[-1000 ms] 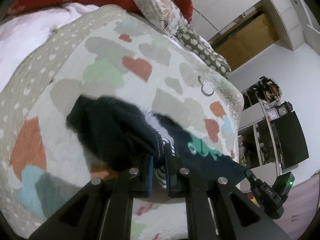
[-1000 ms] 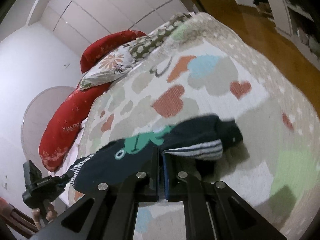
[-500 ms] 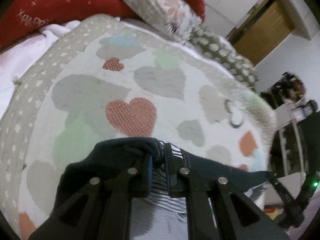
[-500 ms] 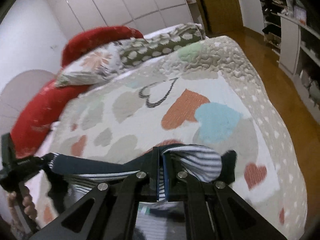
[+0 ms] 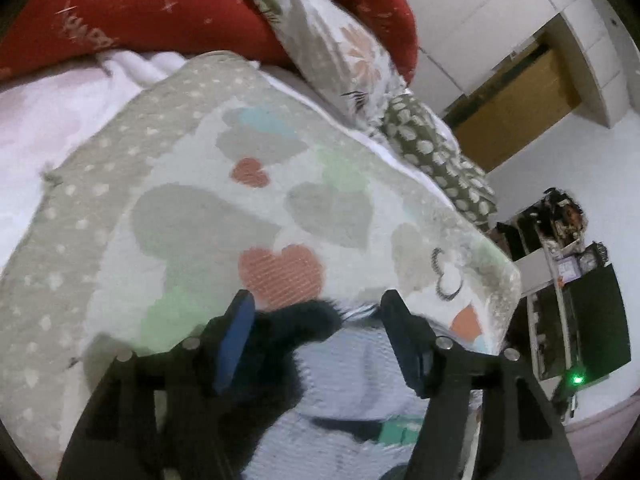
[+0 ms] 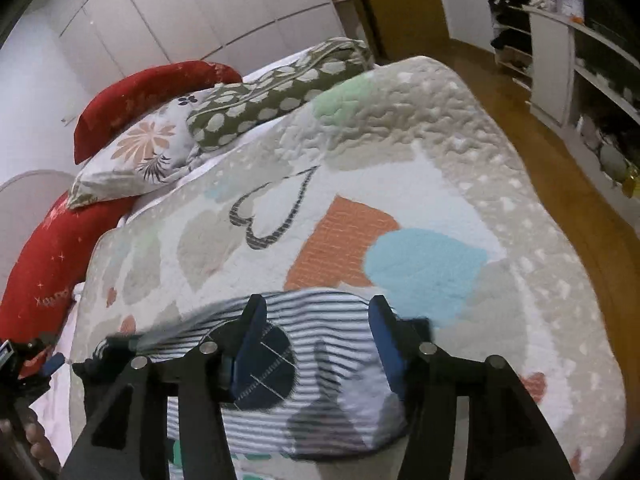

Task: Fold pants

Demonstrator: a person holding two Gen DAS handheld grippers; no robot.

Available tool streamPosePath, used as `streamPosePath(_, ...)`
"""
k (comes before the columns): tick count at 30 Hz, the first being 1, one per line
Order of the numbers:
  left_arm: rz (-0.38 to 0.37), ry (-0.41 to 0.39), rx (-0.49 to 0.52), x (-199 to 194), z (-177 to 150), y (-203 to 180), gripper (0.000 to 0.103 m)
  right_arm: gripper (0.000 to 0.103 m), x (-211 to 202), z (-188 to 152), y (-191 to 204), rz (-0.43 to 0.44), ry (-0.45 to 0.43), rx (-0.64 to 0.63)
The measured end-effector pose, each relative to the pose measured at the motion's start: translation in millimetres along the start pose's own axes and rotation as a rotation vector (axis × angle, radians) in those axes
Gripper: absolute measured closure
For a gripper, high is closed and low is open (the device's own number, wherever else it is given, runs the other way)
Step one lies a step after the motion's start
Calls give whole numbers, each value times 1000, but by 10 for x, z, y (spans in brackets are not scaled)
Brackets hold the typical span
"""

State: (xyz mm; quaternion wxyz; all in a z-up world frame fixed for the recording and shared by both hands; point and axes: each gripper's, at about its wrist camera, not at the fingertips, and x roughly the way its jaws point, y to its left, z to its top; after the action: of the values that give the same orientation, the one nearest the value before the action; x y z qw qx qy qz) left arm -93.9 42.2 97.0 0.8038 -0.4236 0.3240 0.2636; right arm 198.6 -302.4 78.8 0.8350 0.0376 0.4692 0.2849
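Left wrist view: both claws let go of the pants

Left wrist view shows the left claw [image 5: 320,332] with its jaws opening. They stand wide apart. The dark, fuzzy edge of the pants [image 5: 308,320] lies between them, close to the left blue pad [image 5: 234,340]. It is too blurry to say if it touches the pad. The striped inside of the pants spreads out below the claw. The pants lie on the quilt [image 5: 200,220] with hearts on it. Behind the quilt, from left to right, are a red pillow [image 5: 140,12], a flower pillow [image 5: 344,48] and a green spotted pillow [image 5: 436,160]. Far right stands a shelf [image 5: 560,280] full of things.

Right wrist view shows the right claw [image 6: 316,332], and its jaws are opening too. The striped pants [image 6: 328,344] lie flat between the two blue pads, and the pads do not squeeze them. A dark round patch [image 6: 268,372] sits on the stripes beside the left pad. At the far left edge is a hand [image 6: 28,440] by the other claw. The wood floor [image 6: 600,200] is on the right, past the quilt's edge.
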Motion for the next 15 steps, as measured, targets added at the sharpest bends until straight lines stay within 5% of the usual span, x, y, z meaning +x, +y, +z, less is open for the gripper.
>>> streamPosePath(5, 136, 66, 81, -40, -401, 348, 33, 46, -333, -304, -294, 12, 33, -33)
streamPosePath(10, 125, 156, 93, 143, -770, 624, 31, 46, -651, -985, -601, 36, 87, -51)
streamPosePath(13, 146, 120, 127, 188, -907, 543, 25, 45, -747, -1392, -712, 49, 104, -29)
streamPosePath(14, 149, 121, 157, 212, -944, 462, 28, 45, -747, -1467, -716, 56, 106, -21)
streamPosePath(15, 149, 131, 172, 230, -980, 423, 56, 45, -740, -1566, -703, 76, 107, -12)
